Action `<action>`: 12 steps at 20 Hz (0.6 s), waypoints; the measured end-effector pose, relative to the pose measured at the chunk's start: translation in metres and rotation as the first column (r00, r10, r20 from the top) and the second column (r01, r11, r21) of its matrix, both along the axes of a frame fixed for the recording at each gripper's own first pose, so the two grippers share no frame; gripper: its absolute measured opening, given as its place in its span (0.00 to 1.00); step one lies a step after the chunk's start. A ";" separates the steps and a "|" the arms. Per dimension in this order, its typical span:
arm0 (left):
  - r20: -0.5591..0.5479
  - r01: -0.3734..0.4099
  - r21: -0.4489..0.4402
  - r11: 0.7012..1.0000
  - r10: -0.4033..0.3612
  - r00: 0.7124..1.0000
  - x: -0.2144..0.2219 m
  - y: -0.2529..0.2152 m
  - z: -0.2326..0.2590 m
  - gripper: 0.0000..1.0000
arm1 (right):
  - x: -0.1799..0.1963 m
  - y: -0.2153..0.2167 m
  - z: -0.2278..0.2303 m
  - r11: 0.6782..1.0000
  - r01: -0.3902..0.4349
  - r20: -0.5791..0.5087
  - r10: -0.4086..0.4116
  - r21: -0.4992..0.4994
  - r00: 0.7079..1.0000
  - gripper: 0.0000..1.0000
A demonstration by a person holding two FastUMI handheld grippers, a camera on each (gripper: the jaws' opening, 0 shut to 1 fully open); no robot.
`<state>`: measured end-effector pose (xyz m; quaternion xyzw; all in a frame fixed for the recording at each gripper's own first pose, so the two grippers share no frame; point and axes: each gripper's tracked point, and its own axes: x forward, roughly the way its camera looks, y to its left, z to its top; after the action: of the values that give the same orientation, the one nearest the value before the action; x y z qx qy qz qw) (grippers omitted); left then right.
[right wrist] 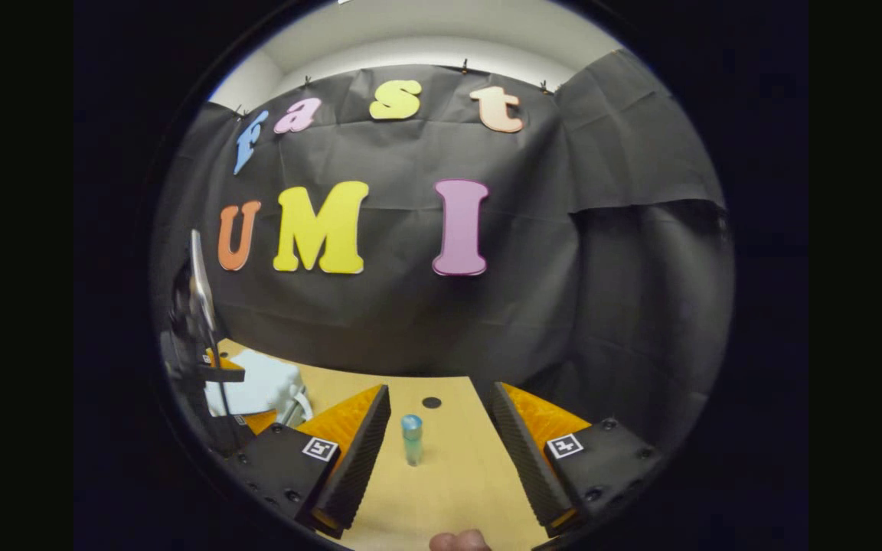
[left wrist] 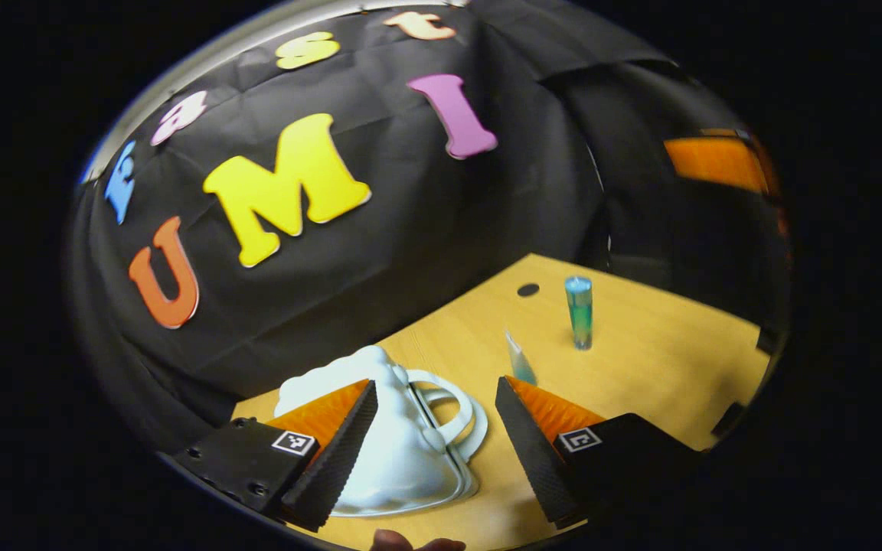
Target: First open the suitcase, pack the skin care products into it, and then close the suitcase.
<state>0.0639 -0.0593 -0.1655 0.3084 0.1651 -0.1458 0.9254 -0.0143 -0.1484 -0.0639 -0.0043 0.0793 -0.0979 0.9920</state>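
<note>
A small white suitcase lies shut on the wooden table, its handle pointing right. My left gripper hovers open over it, the fingers astride the case without touching it. A blue-green bottle stands upright farther off, and a small clear tube shows just past the right finger. In the right gripper view the same bottle stands ahead, in line with the gap of my open right gripper. The suitcase sits at the left there, with the other gripper over it.
A dark round hole marks the table behind the bottle, also visible as the hole in the right gripper view. Black cloth walls close the table's far sides. An orange panel hangs at the upper right. A fingertip shows at the bottom.
</note>
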 end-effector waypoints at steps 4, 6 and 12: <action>-0.076 0.039 0.277 0.960 -0.019 0.997 0.017 0.009 -0.045 0.96 | -0.007 -0.032 -0.010 0.998 0.068 -0.022 -0.068 0.008 0.997 0.80; -0.123 0.071 0.396 0.916 -0.024 0.992 0.024 0.012 -0.068 0.96 | -0.009 -0.047 -0.015 0.994 0.106 -0.036 -0.106 0.012 0.994 0.80; -0.247 0.153 0.598 0.786 0.000 0.969 0.048 0.030 -0.113 0.83 | -0.015 -0.069 -0.020 0.987 0.159 -0.046 -0.158 0.013 0.986 0.80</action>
<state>0.1124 -0.0291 -0.2782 0.5788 0.2983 -0.1572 0.7425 -0.0296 -0.2172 -0.0839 0.0079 0.1026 -0.1756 0.9791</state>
